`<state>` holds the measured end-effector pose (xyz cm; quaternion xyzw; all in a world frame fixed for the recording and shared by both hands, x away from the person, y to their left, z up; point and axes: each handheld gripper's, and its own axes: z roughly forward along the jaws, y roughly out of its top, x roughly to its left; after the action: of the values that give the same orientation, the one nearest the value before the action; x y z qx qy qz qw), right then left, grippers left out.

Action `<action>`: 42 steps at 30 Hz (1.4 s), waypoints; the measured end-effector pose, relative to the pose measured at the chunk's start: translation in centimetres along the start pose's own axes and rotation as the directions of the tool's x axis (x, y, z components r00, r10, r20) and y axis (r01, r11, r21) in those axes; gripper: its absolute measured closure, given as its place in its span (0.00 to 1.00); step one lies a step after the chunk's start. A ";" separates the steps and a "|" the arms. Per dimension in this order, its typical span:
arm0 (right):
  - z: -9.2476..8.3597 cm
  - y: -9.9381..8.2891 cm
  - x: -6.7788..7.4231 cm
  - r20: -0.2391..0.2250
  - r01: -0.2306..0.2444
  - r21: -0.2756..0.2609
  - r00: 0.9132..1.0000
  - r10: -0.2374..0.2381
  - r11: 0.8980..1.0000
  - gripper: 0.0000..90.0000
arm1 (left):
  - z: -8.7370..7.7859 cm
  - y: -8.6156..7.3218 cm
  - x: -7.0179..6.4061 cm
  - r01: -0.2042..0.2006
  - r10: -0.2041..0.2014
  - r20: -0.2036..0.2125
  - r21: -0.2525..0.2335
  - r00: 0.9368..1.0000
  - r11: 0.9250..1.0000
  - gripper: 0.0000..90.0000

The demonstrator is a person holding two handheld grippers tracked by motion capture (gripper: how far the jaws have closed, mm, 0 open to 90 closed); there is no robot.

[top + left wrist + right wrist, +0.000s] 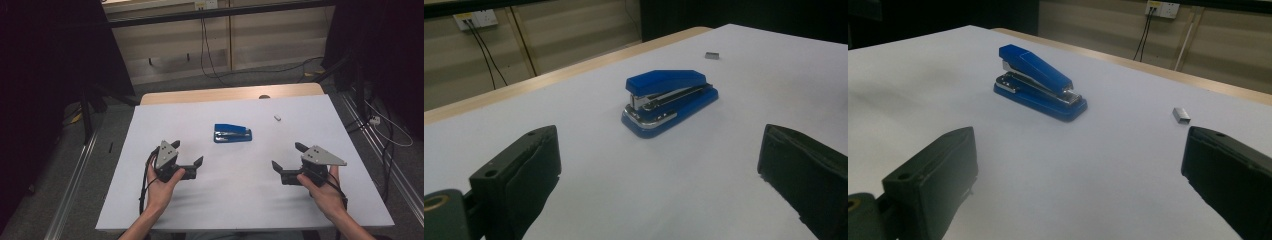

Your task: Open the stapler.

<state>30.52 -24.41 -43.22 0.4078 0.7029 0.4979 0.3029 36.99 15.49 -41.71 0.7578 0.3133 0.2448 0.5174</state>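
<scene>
Both hands rest low on the white counter, each gripper's fingers spread apart and empty — left gripper, right gripper. Between and beyond them lies the blue stapler, closed; a small staple strip sits well apart. Approach level, straddling the stapler's long sides — not its sloped top.

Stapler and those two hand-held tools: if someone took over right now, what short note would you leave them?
Left tool: open, holding nothing, near the table's left front.
Right tool: open, holding nothing, near the right front.
Blue stapler: shut, lying flat mid-table on the white table, between and beyond both tools, untouched.
Small strip of staples: loose, farther back and to the right of the stapler.
Done: nothing yet.
Left: probably pick up the stapler and the staples; neither has been reached for.
</scene>
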 end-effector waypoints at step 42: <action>7.8 4.1 1.0 -0.073 -0.002 -0.054 0.997 -0.002 0.999 0.01 | 7.7 3.0 1.7 0.002 -0.002 -0.014 0.020 1.000 1.000 0.05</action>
<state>37.62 -19.37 -41.87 0.3812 0.6997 0.5312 0.2880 44.18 11.10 -41.46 0.7609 0.3201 0.2463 0.5078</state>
